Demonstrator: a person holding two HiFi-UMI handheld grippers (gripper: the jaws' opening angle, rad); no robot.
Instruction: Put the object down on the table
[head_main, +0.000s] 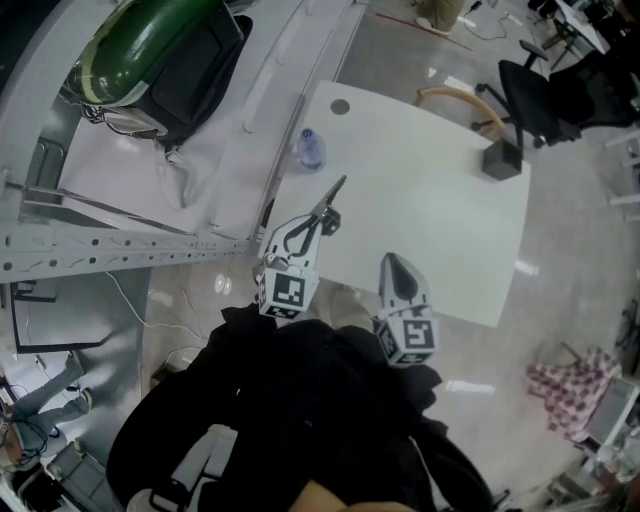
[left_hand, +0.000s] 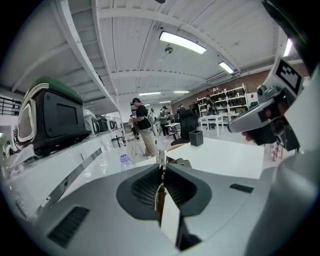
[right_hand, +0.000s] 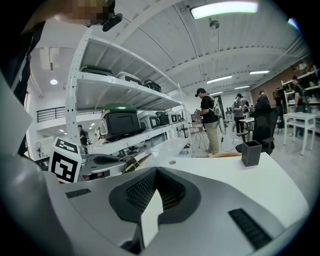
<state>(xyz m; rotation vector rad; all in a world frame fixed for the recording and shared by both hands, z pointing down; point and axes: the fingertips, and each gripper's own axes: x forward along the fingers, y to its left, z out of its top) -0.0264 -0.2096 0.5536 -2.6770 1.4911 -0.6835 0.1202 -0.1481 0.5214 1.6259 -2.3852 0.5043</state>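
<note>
Tool (head_main: 337, 192): thin, metal, dark at its base, pinched between the closed jaws of the left gripper (head_main: 318, 222), held above the near-left edge of the table (head_main: 430, 200). Right gripper (head_main: 392, 258): jaws together, empty, over the table's near edge. Table white; bottle (head_main: 311, 148) at far-left edge, dark box (head_main: 502, 160) at far-right corner. Shelving (head_main: 130, 170) left of the table.

The right hand-held gripper (right_hand: 156, 171) has both jaws closed together, with nothing between them. Beyond it lies the white worktop (right_hand: 220, 172), with a dark square container (right_hand: 251, 152) standing at its far right. At the left, the left hand-held gripper (right_hand: 124, 161), with its marker cube (right_hand: 64, 165), has a slim tool (right_hand: 136, 163) projecting from its tip. Shelving (right_hand: 125, 90) carries a green-topped case (right_hand: 120, 122).
</note>
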